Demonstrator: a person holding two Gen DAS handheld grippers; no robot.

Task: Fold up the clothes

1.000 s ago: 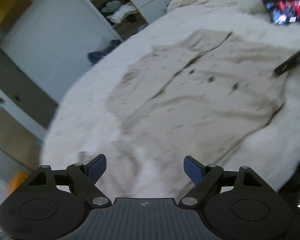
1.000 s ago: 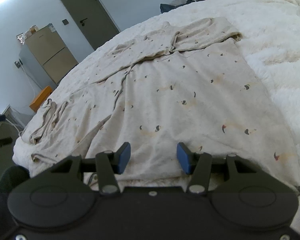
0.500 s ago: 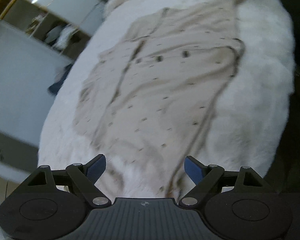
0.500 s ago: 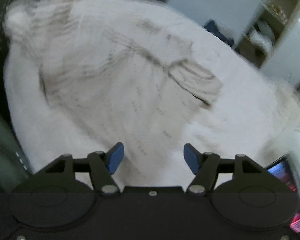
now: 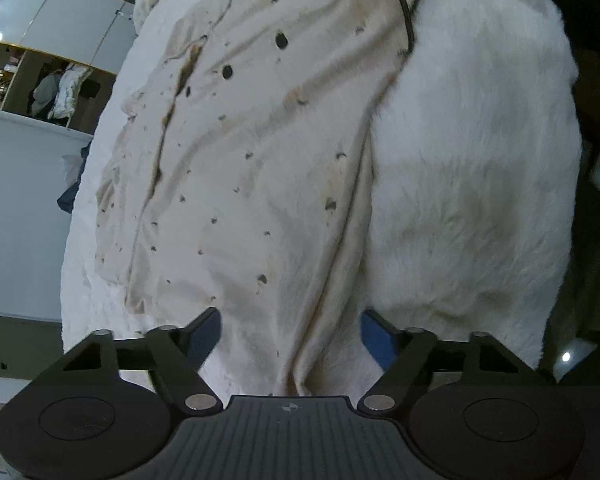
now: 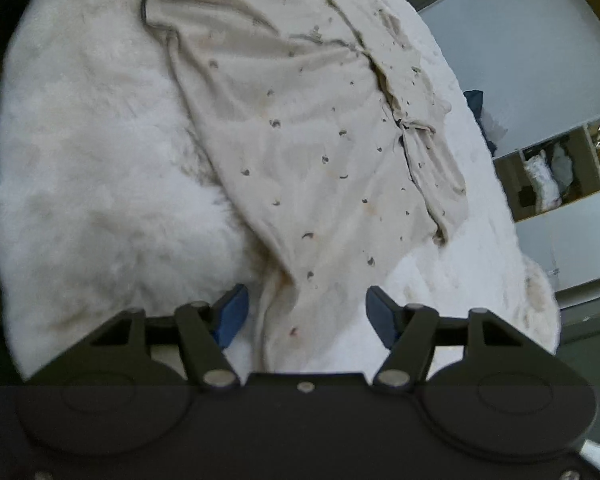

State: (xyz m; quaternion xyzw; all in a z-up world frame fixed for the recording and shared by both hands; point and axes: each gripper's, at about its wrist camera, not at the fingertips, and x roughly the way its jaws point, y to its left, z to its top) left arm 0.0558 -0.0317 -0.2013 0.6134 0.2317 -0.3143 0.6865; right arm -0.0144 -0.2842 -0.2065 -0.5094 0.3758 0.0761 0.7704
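A beige spotted garment [image 5: 260,152] lay spread on the white fluffy bed cover [image 5: 472,184], running toward 12 o'clock. The left gripper [image 5: 290,330] and right gripper [image 6: 306,304] each hung wide open over its near edge, gripping nothing.
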